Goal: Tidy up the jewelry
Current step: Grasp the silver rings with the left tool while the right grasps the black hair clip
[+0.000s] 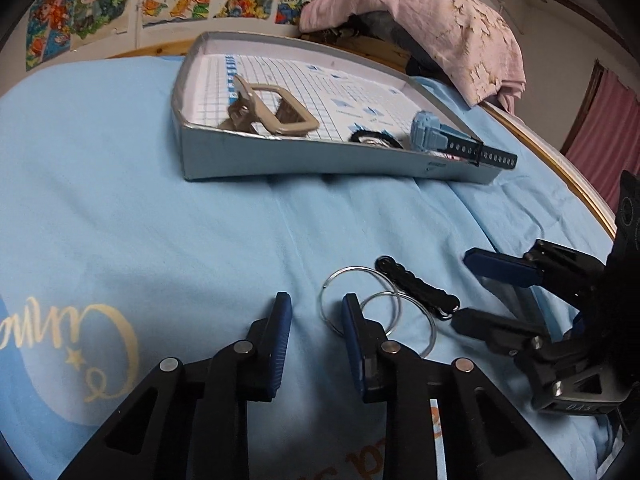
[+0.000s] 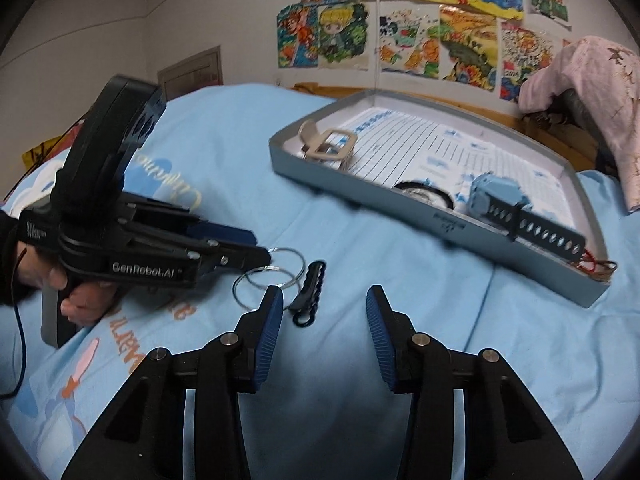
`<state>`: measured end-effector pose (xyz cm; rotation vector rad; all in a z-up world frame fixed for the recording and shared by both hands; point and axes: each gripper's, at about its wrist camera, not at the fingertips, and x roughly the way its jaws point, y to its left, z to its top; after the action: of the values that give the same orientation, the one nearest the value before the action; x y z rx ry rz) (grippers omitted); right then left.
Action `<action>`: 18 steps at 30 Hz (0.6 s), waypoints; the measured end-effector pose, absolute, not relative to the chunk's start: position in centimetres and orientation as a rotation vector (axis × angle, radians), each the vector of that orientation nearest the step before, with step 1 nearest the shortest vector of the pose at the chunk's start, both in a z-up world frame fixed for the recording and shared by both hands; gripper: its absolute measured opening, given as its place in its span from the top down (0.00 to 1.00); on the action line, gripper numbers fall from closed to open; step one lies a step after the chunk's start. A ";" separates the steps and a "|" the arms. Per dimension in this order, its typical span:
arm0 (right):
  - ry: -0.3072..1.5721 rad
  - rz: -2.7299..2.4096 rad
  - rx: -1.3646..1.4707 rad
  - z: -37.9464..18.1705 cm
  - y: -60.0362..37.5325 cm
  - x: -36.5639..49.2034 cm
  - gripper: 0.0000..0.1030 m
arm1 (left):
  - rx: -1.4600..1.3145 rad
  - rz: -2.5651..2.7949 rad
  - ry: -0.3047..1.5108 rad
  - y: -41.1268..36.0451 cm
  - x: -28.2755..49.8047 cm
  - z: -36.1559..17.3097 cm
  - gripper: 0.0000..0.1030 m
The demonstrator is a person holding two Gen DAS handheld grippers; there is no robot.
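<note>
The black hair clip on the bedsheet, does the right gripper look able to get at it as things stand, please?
Probably yes: the black hair clip lies in the open just ahead of the right gripper, jaws apart and empty. The silver rings and left gripper sit beside it, not across.

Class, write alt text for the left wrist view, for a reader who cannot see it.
The left gripper, jaws open, reaches toward two silver rings and a black hair clip on a light blue bedsheet; the right gripper approaches from the right. Behind, a shallow grey box holds a beige claw clip and a blue watch.
</note>
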<state>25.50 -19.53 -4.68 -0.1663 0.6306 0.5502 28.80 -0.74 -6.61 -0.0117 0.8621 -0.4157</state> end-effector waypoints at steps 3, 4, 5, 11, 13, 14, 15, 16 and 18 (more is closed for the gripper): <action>0.651 0.557 -0.187 -5.1 -19.1 25.6 0.65 | 0.018 -0.426 0.880 -1.4 29.1 -6.9 0.80; 0.659 0.555 -0.193 -5.3 -18.9 25.7 0.72 | 0.027 -0.427 0.885 -1.5 29.2 -7.0 0.82; 0.665 0.554 -0.197 -5.4 -18.8 25.8 0.74 | 0.032 -0.430 0.888 -1.7 29.2 -7.1 0.83; 0.686 0.550 -0.213 -5.8 -18.5 26.0 0.75 | 0.052 -0.437 0.902 -2.1 29.4 -7.6 0.90; 0.692 0.547 -0.219 -5.8 -18.4 26.2 0.75 | 0.061 -0.436 0.907 -2.3 29.5 -7.7 0.92; 0.694 0.546 -0.222 -5.8 -18.3 26.3 0.75 | 0.066 -0.435 0.908 -2.4 29.6 -7.8 0.93; 0.696 0.544 -0.225 -5.9 -18.2 26.3 0.75 | 0.072 -0.435 0.907 -2.5 29.6 -7.8 0.94; 0.697 0.543 -0.229 -5.9 -18.2 26.3 0.79 | 0.077 -0.435 0.907 -2.5 29.5 -7.9 0.96; 0.702 0.536 -0.233 -5.9 -18.0 26.4 0.82 | 0.085 -0.433 0.904 -2.7 29.4 -7.9 0.97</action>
<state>26.39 -18.00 -5.91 -0.2335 0.7017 0.5362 29.44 -2.66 -7.94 0.0849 0.9045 -0.4326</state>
